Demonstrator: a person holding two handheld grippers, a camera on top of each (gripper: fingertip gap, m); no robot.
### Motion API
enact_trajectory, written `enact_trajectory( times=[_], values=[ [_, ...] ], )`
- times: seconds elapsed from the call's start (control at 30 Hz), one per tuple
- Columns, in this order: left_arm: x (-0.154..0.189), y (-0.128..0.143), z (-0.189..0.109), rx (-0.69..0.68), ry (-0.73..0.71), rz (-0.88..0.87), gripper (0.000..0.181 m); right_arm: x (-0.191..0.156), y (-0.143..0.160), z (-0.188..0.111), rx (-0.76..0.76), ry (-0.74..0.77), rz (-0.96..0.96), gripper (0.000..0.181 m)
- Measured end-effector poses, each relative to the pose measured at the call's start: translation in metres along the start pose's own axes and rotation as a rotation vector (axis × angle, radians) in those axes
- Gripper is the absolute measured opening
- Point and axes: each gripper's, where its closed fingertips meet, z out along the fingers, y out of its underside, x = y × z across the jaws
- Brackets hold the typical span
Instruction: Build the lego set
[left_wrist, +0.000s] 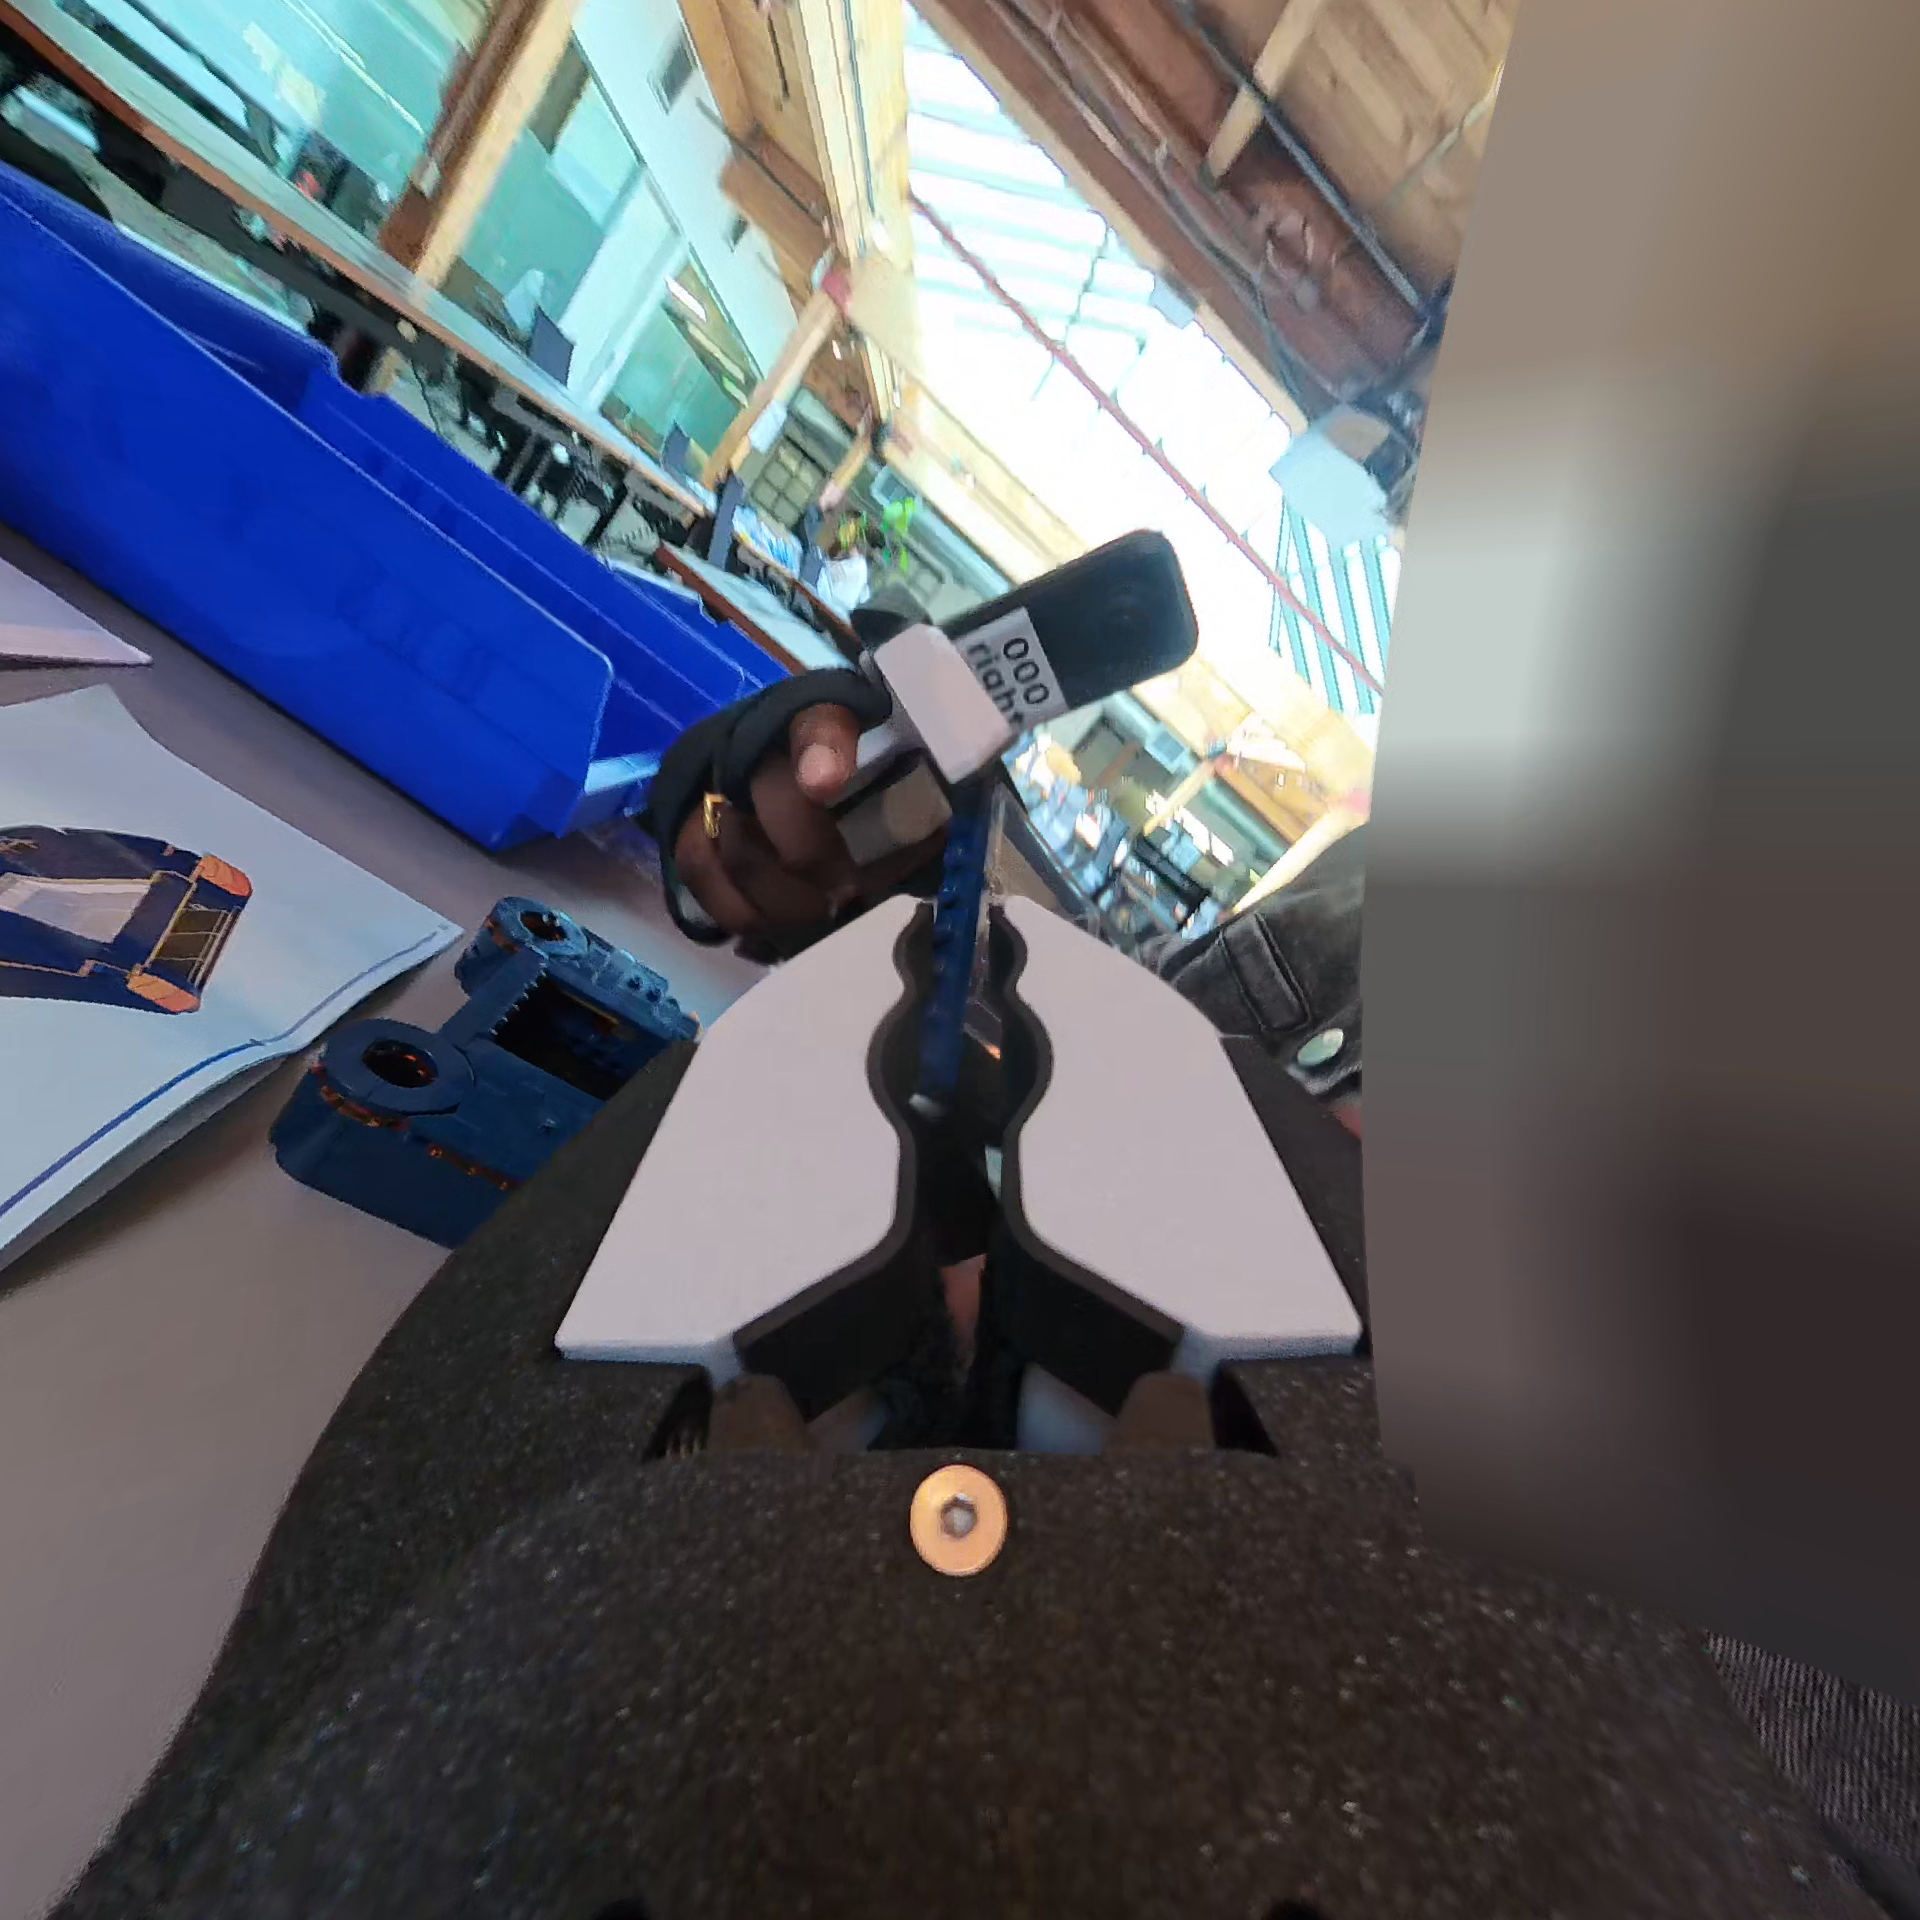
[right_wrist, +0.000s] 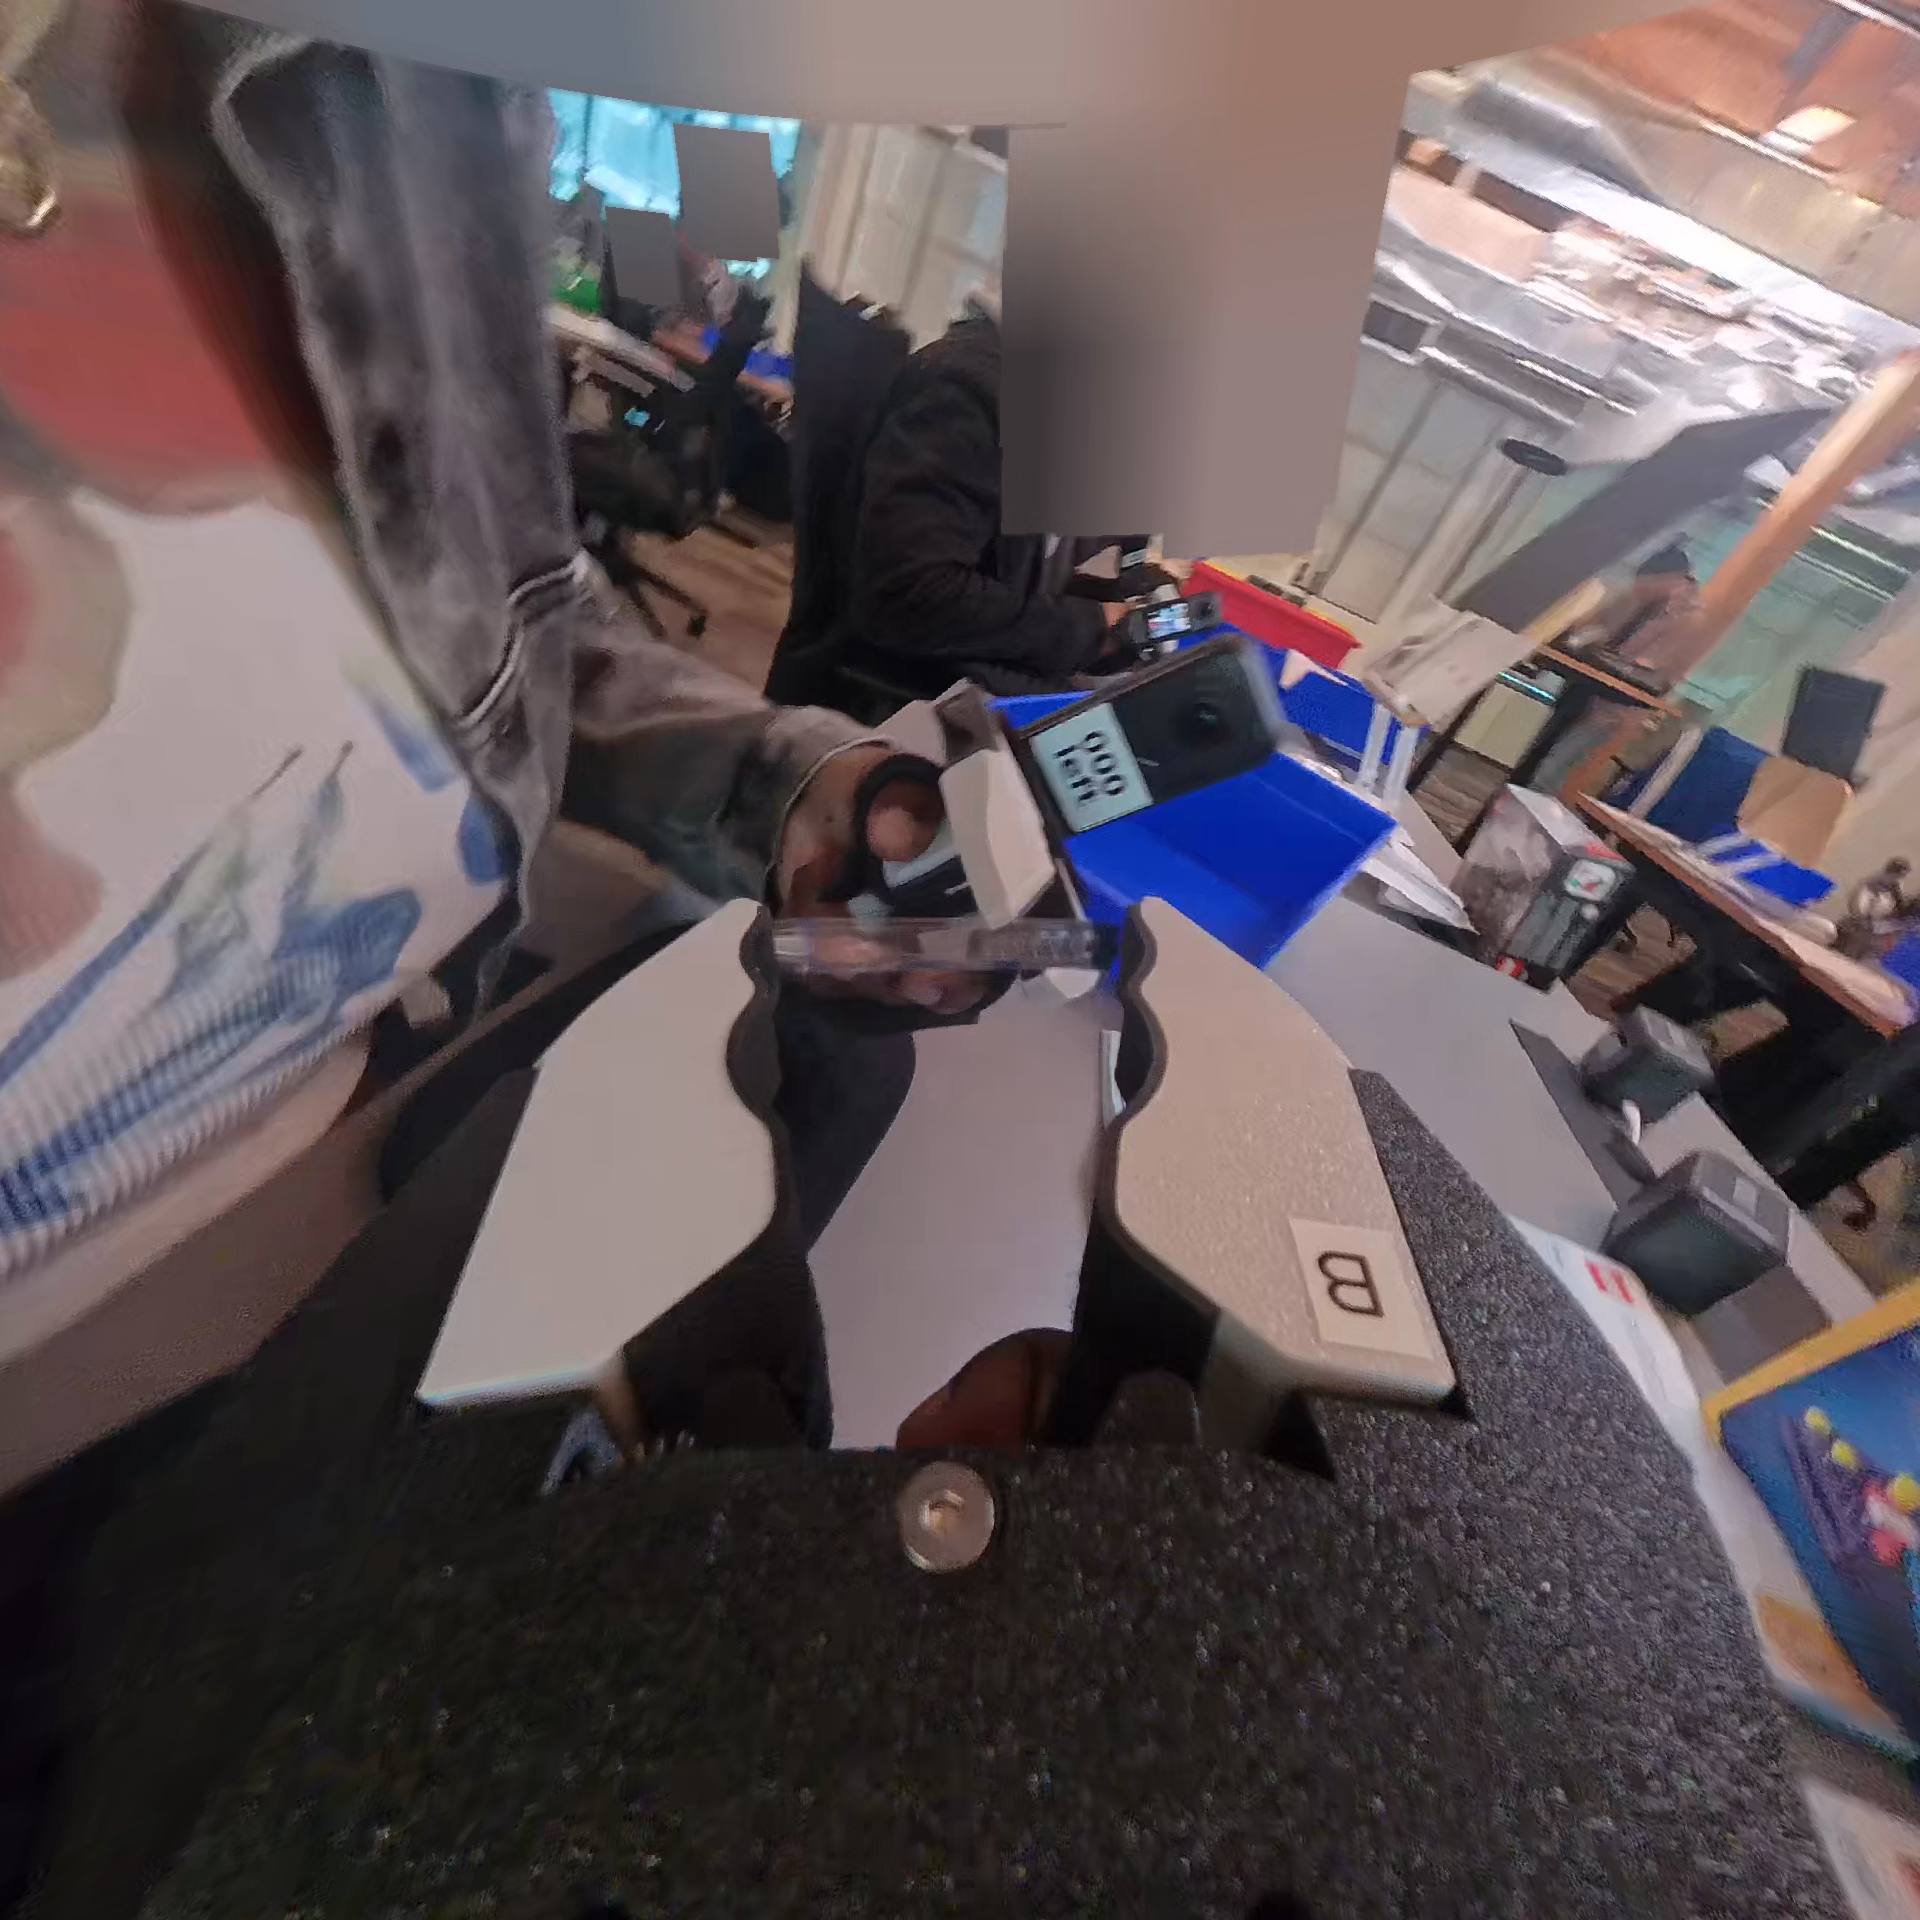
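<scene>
The bench (left_wrist: 156, 1382) under your hands carries the blue bin (left_wrist: 312, 540), the open instruction booklet (left_wrist: 208, 997) and, just beside the booklet's corner, the dark blue sub-assembly (left_wrist: 457, 1081) lying on its side. Both grippers are raised off the bench, well apart from that sub-assembly, meeting in the air over a thin part.

Your left gripper (left_wrist: 961, 914) has its fingers drawn close together and clamped on the dark blue studded strip (left_wrist: 961, 977), which runs edge-on up the gap between them and out past the tips toward the right gripper (left_wrist: 914, 790). From the right wrist view, your right gripper (right_wrist: 940, 951) has its fingers (right_wrist: 644, 1143) spread wide, and a clear flat piece (right_wrist: 935, 948) spans the opening near the tips, one end touching the left finger; whether the other end touches is too blurred to tell, so I cannot say it is truly gripped.

This looks like the mating of those two parts. Keep the left clamp firm and steady, line the clear piece square with the strip's studs before pressing, and push straight along the strip so it does not twist out of the fingers.
</scene>
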Motion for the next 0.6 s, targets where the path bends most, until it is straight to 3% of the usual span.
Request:
enact_trajectory(
  times=[0.03, 0.13, 0.23, 0.33, 0.5, 0.6],
  values=[
    [0.000, -0.005, -0.002, 0.044, 0.002, -0.009, 0.010, 0.007, -0.002, -0.001, 0.015, 0.040, 0.056, 0.065],
    [-0.004, -0.024, -0.011, 0.230, -0.020, -0.021, 0.010, 0.031, 0.002, -0.002, 0.029, 0.210, 0.297, 0.071],
    [-0.018, -0.044, -0.026, 0.446, -0.135, 0.022, 0.009, 0.047, 0.010, -0.004, 0.103, 0.352, 0.642, 0.065],
    [-0.027, -0.052, -0.035, 0.550, -0.283, 0.145, 0.009, 0.049, 0.008, 0.000, 0.287, 0.368, 0.928, 0.042],
    [-0.024, -0.048, -0.022, 0.506, -0.366, 0.297, 0.009, 0.053, 0.018, 0.003, 0.302, 0.457, 0.886, 0.007],
    [-0.026, -0.046, -0.020, 0.501, -0.355, 0.259, 0.009, 0.054, 0.022, 0.001, 0.231, 0.501, 0.823, 0.007]
  ],
)
